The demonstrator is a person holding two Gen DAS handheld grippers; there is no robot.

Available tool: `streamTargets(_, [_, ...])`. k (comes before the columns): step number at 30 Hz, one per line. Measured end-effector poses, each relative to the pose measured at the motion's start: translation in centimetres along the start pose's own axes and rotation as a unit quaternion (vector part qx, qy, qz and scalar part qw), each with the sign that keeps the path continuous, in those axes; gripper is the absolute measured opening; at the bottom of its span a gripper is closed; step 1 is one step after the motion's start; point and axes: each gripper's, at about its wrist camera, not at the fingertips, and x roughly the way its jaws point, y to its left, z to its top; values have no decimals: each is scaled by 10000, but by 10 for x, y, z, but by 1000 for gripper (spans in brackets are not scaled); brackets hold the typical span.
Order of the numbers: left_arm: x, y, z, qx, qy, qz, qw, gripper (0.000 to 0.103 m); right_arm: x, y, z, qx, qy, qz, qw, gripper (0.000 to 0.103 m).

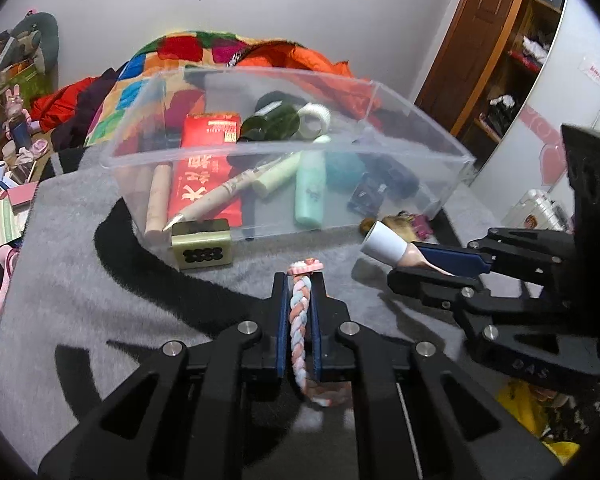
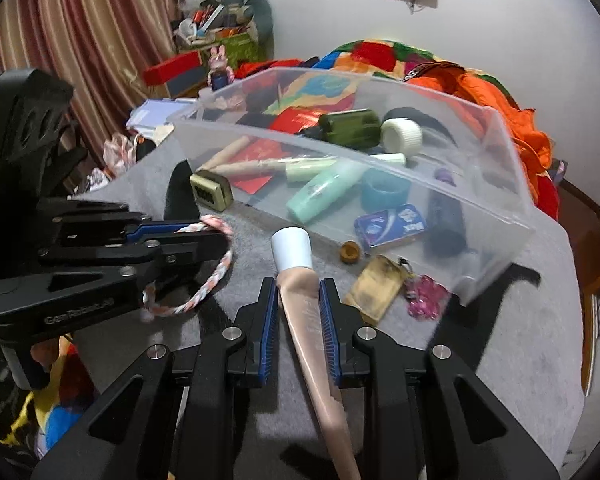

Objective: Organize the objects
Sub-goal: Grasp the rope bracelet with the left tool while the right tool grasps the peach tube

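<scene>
The left hand-held gripper (image 1: 299,280) is pressed together on one braided pink, white and blue band (image 1: 300,332), pinching it just above the grey bench (image 1: 100,280), near the clear bin (image 1: 284,148). It tilts downward toward the bin. To its right, the right hand-held gripper (image 2: 299,284), also angled down, pinches one beige tube with a white cap (image 2: 304,304), cap pointing at the bin. Two hand-held grippers, one bin.

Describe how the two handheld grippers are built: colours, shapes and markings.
Both the left gripper and right gripper are black linkage frames with triangular cut-outs, silver pivot pins and blue ribbed pads. Pale lettering marks each body's side. No cables, hands or sleeves show.
</scene>
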Motion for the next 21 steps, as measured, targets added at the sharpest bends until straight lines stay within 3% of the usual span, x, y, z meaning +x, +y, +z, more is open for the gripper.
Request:
streamTargets(13, [-51, -13, 11, -82, -649, 17, 9979, 9, -55, -2, 10, 323, -772, -25, 9965, 19])
streamTargets(21, [-70, -18, 21, -131, -911, -9, 9958, 9, -81, -9, 21, 493, -1140, -73, 9922, 11])
